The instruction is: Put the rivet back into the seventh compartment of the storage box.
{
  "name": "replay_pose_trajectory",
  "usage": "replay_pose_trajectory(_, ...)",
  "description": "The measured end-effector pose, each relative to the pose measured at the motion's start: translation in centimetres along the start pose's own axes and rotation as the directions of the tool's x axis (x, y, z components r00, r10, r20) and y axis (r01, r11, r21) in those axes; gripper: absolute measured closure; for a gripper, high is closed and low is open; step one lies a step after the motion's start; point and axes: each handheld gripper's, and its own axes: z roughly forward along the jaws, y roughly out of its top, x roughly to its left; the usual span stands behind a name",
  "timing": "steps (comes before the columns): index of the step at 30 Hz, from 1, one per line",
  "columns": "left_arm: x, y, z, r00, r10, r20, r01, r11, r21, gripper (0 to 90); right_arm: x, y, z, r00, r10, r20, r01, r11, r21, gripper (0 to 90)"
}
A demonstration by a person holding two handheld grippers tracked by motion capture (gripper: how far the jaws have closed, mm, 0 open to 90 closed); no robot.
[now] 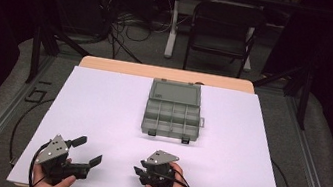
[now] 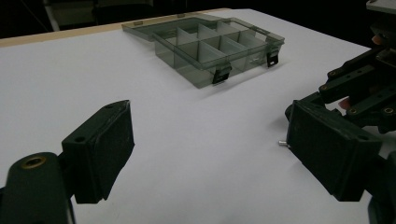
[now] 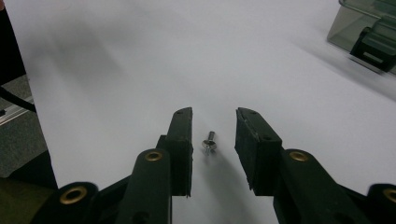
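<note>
the right gripper [image 3: 212, 122] has its fingers spread either side of a small screw [image 3: 208, 143] on the white counter [image 3: 140, 60], not touching; the left gripper [image 2: 208, 144] has fingers spread wide.

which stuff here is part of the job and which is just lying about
In the job:
right gripper, jaws open around the screw
small screw lying on the white sheet
open compartment box

Lying about:
left gripper, open, holding nothing
folding chair
floor cables

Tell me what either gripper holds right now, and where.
Nothing yet. The right gripper has a small screw lying between its jaws, untouched; the left gripper stands open.
</note>
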Motion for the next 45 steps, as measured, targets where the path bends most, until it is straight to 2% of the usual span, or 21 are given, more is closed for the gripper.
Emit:
replay_pose_trajectory(13, 0.0, 0.0, 0.0, 1.0000, 0.004, -0.001, -0.004, 1.0000, -0.001, 14.9, 0.1, -0.1, 1.0, 1.0000, -0.005, 0.006, 0.005, 0.999, 0.031, 71.0)
replay_pose_trajectory(19, 0.0, 0.0, 0.0, 1.0000, -0.001, 0.000, 0.001, 1.0000, 0.000, 14.8, 0.1, -0.3, 1.4, 0.9999, -0.008, 0.013, 0.008, 0.999, 0.032, 74.6)
replay_pose_trajectory(23, 0.0, 0.0, 0.0, 1.0000, 0.003, -0.001, -0.003, 1.0000, -0.001, 14.9, 0.1, -0.3, 1.4, 0.9996, -0.021, 0.019, 0.020, 0.998, 0.051, 78.2)
replay_pose_trajectory(28, 0.0, 0.0, 0.0, 1.0000, 0.001, 0.000, -0.001, 1.0000, 0.001, 14.9, 0.0, -0.4, 1.4, 0.9997, -0.017, 0.020, 0.016, 0.999, 0.048, 82.9)
replay_pose_trajectory(36, 0.0, 0.0, 0.0, 1.0000, 0.003, -0.003, -0.003, 1.0000, 0.000, 14.9, 0.0, -0.3, 1.3, 0.9998, -0.018, 0.012, 0.018, 0.999, 0.049, 83.5)
replay_pose_trajectory(45, 0.0, 0.0, 0.0, 1.0000, 0.000, -0.002, 0.000, 1.0000, 0.001, 14.9, -0.3, 0.0, 0.8, 0.9998, -0.009, 0.015, 0.009, 1.000, 0.024, 83.5)
